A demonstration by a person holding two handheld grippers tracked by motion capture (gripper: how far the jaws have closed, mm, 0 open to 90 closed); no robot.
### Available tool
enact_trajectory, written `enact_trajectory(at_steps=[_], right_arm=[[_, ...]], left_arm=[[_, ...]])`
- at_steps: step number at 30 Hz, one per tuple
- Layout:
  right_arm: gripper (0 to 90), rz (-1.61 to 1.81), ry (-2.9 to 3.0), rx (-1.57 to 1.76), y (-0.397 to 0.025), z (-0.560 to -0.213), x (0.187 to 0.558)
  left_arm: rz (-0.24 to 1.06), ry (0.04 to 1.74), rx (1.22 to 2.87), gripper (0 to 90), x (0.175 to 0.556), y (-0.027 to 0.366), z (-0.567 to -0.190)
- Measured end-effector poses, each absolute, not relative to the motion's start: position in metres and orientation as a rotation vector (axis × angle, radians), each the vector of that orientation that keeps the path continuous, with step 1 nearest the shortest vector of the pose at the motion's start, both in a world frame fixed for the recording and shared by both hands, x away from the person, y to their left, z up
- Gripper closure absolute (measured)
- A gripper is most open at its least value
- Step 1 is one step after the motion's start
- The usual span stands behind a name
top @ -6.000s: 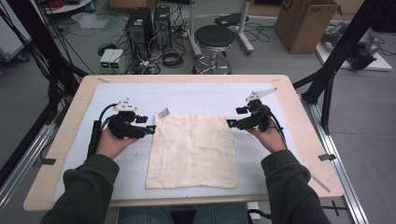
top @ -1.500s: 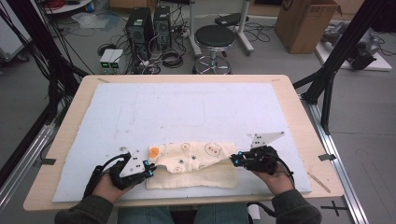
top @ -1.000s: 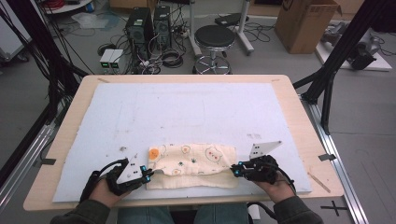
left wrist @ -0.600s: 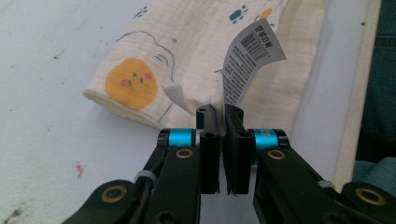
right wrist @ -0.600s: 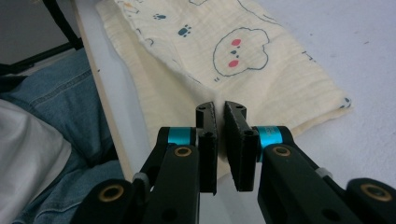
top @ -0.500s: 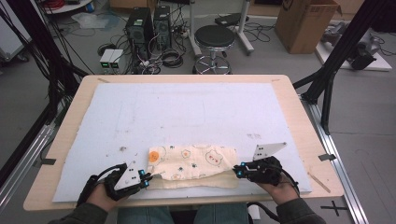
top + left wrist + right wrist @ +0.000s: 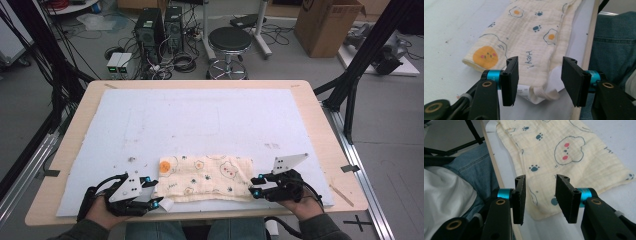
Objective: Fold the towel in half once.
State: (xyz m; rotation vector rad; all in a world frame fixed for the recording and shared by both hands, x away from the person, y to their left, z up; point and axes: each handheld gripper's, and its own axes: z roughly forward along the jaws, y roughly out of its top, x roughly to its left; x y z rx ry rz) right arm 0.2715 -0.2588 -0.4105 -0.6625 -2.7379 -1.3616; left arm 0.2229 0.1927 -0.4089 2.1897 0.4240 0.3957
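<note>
While the folded cloth (image 7: 205, 178) lies lengthwise between them, left gripper (image 7: 146, 196) and right gripper (image 7: 258, 186) flank its ends, jaws apart and empty.

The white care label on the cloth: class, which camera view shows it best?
The left gripper view: the care label lies close up between the open jaws at the cloth's corner. The high view shows it as a small white patch; in the right gripper view I cannot make it out.

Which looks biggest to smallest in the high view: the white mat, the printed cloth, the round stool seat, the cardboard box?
1. White mat.
2. Printed cloth.
3. Cardboard box, partly cut off.
4. Stool seat.

The box and stool stand farther off on the floor, so they look smaller than they are.
</note>
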Motion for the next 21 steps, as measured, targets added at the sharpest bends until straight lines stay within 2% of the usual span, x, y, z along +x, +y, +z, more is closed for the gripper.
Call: enact_trajectory(at_steps=[6, 12, 17, 21], right_arm=[[65.9, -1.278, -2.793, -0.663, -0.247, -0.423, 0.281], [66.6, -1.217, -2.808, -0.654, -0.241, -0.437, 0.287], [74.8, -1.231, -2.831, -0.645, -0.241, -0.439, 0.286], [81.7, -1.236, -2.841, -0.646, -0.243, -0.44, 0.287]], left_arm=[[0.357, 0.446, 2.214, 59.5, 0.237, 0.183, -0.423], [0.349, 0.456, 2.247, 62.4, 0.244, 0.181, -0.433], [0.332, 0.463, 2.261, 65.2, 0.247, 0.183, -0.439], [0.333, 0.439, 2.269, 74.3, 0.245, 0.181, -0.44]])
